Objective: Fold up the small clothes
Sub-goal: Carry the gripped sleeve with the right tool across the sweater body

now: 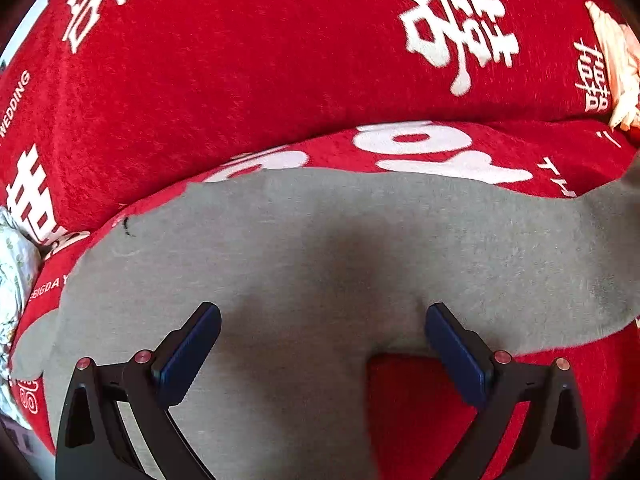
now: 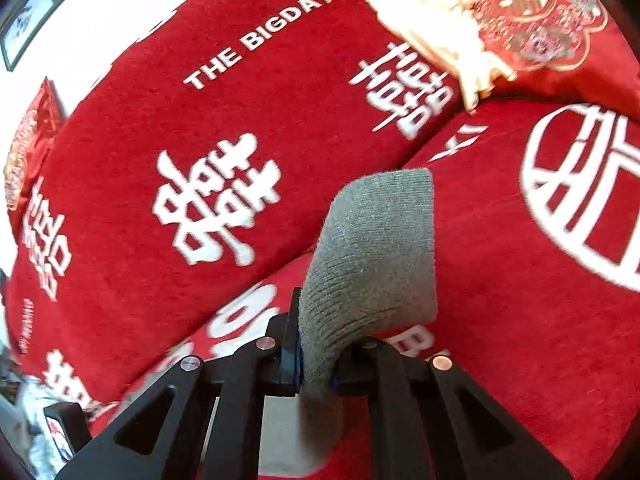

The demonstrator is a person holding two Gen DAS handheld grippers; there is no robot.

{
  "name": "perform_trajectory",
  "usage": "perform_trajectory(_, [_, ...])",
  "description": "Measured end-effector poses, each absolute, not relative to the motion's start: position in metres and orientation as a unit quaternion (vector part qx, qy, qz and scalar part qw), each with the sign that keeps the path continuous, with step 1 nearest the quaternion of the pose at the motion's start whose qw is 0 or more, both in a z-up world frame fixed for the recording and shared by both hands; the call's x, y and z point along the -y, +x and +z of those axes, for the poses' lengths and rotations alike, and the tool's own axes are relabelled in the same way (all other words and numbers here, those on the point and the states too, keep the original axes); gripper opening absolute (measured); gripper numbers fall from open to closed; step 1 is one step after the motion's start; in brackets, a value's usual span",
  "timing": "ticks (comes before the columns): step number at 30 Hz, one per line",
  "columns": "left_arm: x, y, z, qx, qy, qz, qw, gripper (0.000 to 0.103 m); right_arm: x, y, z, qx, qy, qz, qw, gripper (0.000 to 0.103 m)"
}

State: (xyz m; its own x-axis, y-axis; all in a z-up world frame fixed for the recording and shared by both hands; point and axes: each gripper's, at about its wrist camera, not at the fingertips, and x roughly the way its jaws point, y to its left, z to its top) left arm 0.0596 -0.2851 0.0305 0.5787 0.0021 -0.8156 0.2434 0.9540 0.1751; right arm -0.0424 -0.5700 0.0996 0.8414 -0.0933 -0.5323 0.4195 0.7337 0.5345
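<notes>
- Now I have the right gripper (image 2: pixel 316 364) with its jaws clamped on one end of the grey garment (image 1: pixel 320 264), cuff standing clear above them.
- My left gripper (image 1: pixel 322 344) hovers wide open, empty (cloth directly beneath, long axis crosswise).
- Red printed blanket (image 1: pixel 240 80) underneath everything.

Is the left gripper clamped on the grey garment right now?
No, the left gripper is open, its blue pads spread wide above the grey garment.
</notes>
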Motion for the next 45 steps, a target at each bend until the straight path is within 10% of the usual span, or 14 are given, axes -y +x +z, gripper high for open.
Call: perform_trajectory(45, [-0.073, 0.05, 0.022, -0.463, -0.023, 0.013, 0.886, 0.103, 0.256, 0.063, 0.148, -0.356, 0.178, -0.119, 0.91, 0.01])
